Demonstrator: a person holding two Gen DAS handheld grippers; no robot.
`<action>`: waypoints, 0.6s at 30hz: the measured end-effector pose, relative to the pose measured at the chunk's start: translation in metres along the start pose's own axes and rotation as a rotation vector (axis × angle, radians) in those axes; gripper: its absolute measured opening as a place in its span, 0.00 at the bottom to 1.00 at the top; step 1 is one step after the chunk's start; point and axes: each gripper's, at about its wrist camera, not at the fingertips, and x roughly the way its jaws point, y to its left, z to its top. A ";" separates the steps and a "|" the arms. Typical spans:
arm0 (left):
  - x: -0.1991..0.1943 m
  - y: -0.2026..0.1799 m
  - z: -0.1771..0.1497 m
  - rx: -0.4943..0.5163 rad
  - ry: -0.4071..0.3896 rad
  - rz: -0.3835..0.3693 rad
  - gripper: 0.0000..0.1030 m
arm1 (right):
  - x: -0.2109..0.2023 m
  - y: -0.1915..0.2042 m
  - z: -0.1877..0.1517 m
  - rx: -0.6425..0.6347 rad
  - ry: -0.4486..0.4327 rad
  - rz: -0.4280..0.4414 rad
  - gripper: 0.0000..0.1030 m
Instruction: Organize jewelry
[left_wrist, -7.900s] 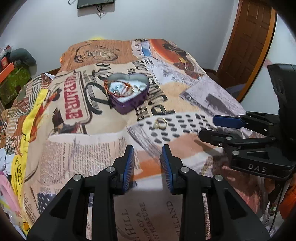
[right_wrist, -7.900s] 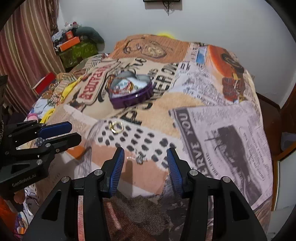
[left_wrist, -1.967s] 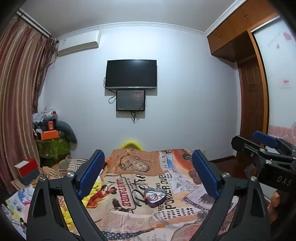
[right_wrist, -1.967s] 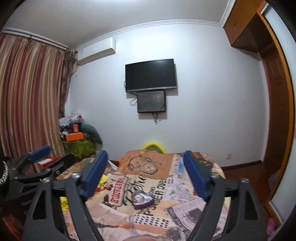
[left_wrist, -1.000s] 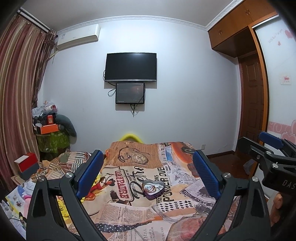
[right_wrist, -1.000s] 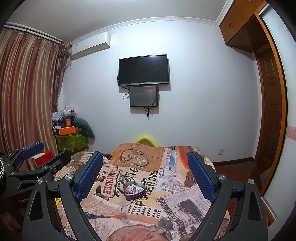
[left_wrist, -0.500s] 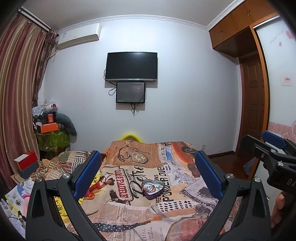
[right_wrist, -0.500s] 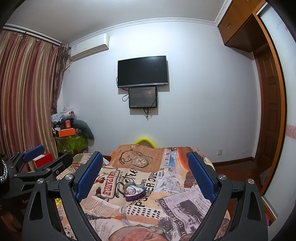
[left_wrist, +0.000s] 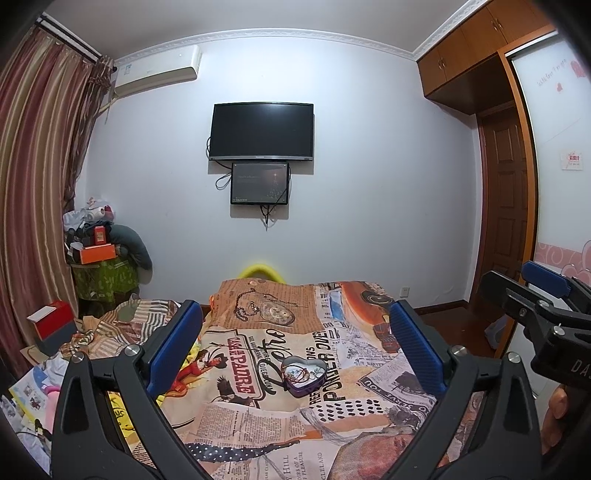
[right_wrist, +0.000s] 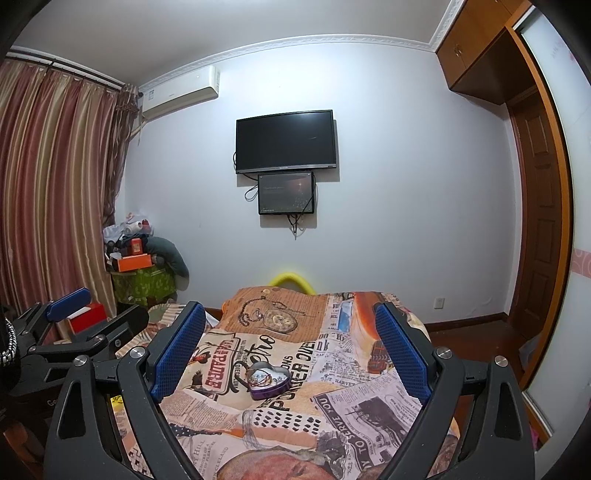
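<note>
Left wrist view: left gripper (left_wrist: 295, 343) raised level over the bed (left_wrist: 258, 417), jaws spread wide, nothing between them.
Right wrist view: right gripper (right_wrist: 291, 347) likewise raised, jaws spread wide, nothing held.
Tin: purple heart-shaped tin (left_wrist: 303, 376), lid off, sits on the printed bedspread near the middle of the bed; well apart from both grippers.
Jewelry: tangle of thin chains and small pieces (right_wrist: 263, 377) lies inside the tin; single items too small to tell.
Cross views: right gripper's fingers (left_wrist: 543, 284) show at the right edge of the left view; left gripper's at the left edge of the right view.
Wall: television (left_wrist: 262, 131) mounted above a smaller screen (left_wrist: 259, 183).
</note>
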 end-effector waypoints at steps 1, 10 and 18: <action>0.000 0.000 0.000 0.000 0.000 0.000 0.99 | 0.001 0.000 -0.001 -0.001 0.001 -0.001 0.89; 0.003 0.001 0.000 0.000 0.008 -0.012 0.99 | 0.000 0.000 -0.001 -0.002 0.004 -0.001 0.89; 0.005 0.004 0.000 -0.015 0.020 -0.034 0.99 | -0.001 0.000 0.000 -0.001 0.004 -0.001 0.89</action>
